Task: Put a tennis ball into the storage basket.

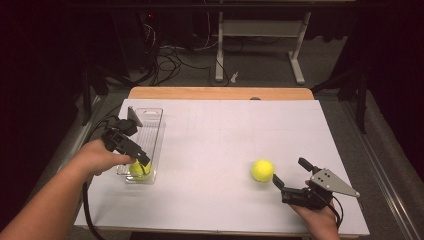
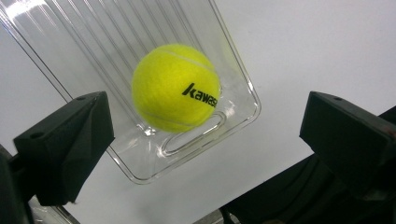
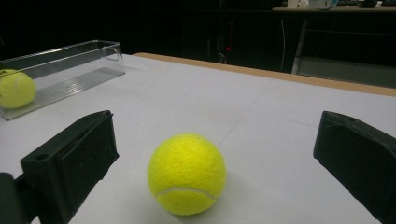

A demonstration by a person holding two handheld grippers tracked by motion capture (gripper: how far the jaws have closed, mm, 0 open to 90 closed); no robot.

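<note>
A clear plastic tray (image 1: 150, 114) lies at the left of the white table, with a yellow tennis ball (image 1: 138, 168) in its near end. My left gripper (image 1: 143, 162) hangs just above that ball, jaws wide apart. In the left gripper view the ball (image 2: 175, 87) rests in the tray (image 2: 154, 169) below my open left gripper (image 2: 205, 135), touching neither jaw. A second tennis ball (image 1: 262, 170) sits on the table right of centre. My right gripper (image 1: 289, 170) stands open just behind it. The right gripper view has this ball (image 3: 187, 173) ahead of my right gripper (image 3: 217, 140), untouched.
The white table sheet (image 1: 225, 130) ends in a wooden edge (image 1: 220, 93) at the far side. Beyond it stand a desk frame (image 1: 260, 30) and loose cables (image 1: 170, 62) on the floor. The right gripper view also catches the tray (image 3: 70, 70) and its ball (image 3: 16, 88) at far left.
</note>
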